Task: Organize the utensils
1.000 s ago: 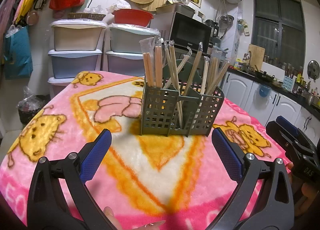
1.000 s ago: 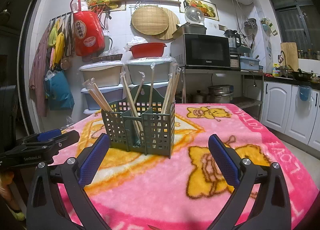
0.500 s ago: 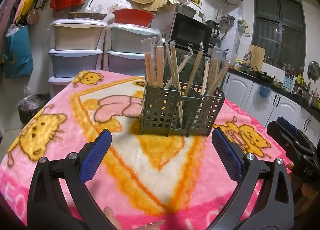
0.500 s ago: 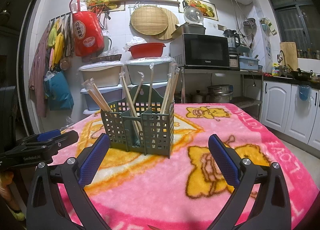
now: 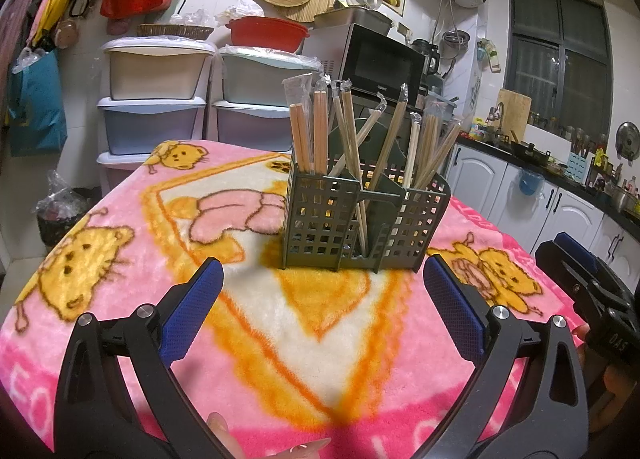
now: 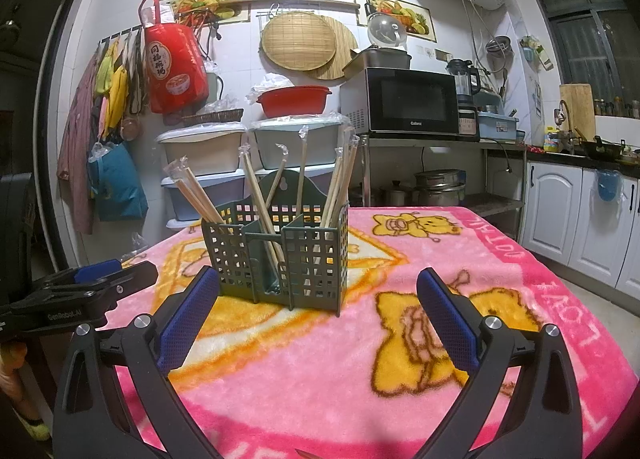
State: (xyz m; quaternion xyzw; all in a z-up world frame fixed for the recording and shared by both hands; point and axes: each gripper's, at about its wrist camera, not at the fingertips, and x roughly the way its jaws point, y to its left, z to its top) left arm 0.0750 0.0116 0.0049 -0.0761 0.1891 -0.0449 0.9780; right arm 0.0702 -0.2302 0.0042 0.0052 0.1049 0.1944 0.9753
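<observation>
The left gripper [image 5: 322,299] is released, its blue pads wide apart and nothing between them. The right gripper [image 6: 318,297] is also spread and holds nothing. Both hover low above the pink blanket [image 5: 120,259] and point toward the green caddy [image 5: 362,219], which stands upright near the middle of the table, a little apart from both tools. Wrapped chopsticks [image 5: 316,135] stand in its compartments and lean in different directions. I judge them light, stiff and thin, and the clear sleeves may be slippery, so a pair can slide or turn between the pads. A good place to hold is the upper part, above the caddy rim, where the sticks are free. The caddy itself looks light and may tip if a stick is pulled to the side.
</observation>
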